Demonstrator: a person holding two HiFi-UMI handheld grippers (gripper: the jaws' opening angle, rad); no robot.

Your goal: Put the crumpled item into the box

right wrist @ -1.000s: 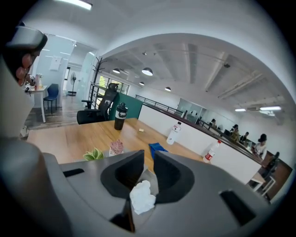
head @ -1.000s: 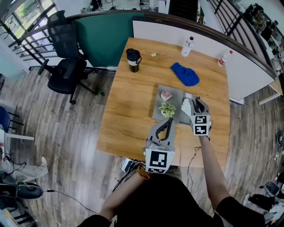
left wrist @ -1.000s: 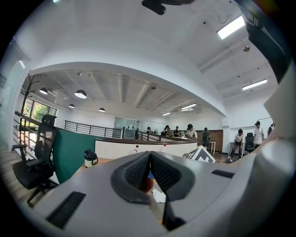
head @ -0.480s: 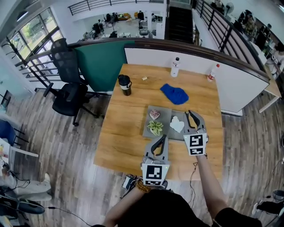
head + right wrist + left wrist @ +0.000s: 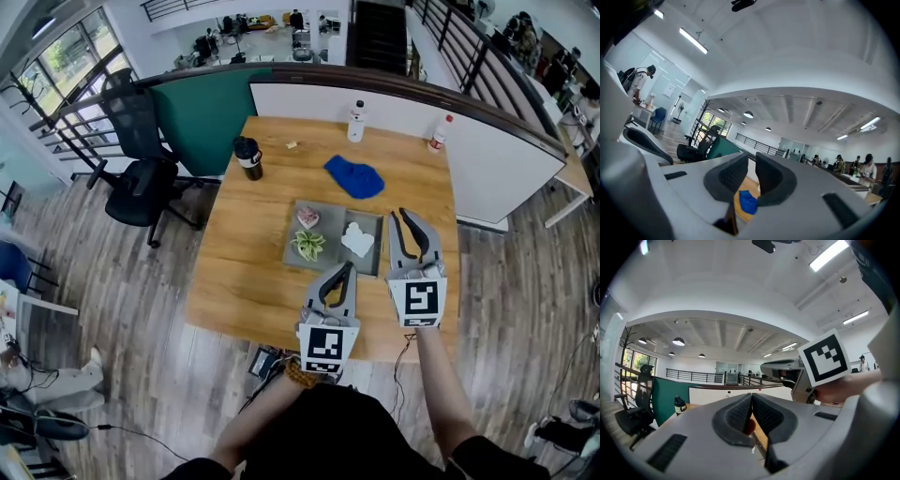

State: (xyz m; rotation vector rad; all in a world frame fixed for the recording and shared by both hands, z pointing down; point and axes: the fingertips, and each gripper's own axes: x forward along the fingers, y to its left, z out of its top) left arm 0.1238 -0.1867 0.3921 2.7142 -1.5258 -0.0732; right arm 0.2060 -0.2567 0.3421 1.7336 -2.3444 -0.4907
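left gripper (image 5: 348, 269) pressed together, nothing pinched, held low over the tabletop's (image 5: 244, 272) near edge. right gripper (image 5: 405, 215) slightly spread, empty. white crumpled item (image 5: 357, 240) lies inside the gray box (image 5: 332, 219), ahead of the left gripper and just left of the right gripper's tips. blue cloth (image 5: 353, 176) sits farther ahead, beyond the box.
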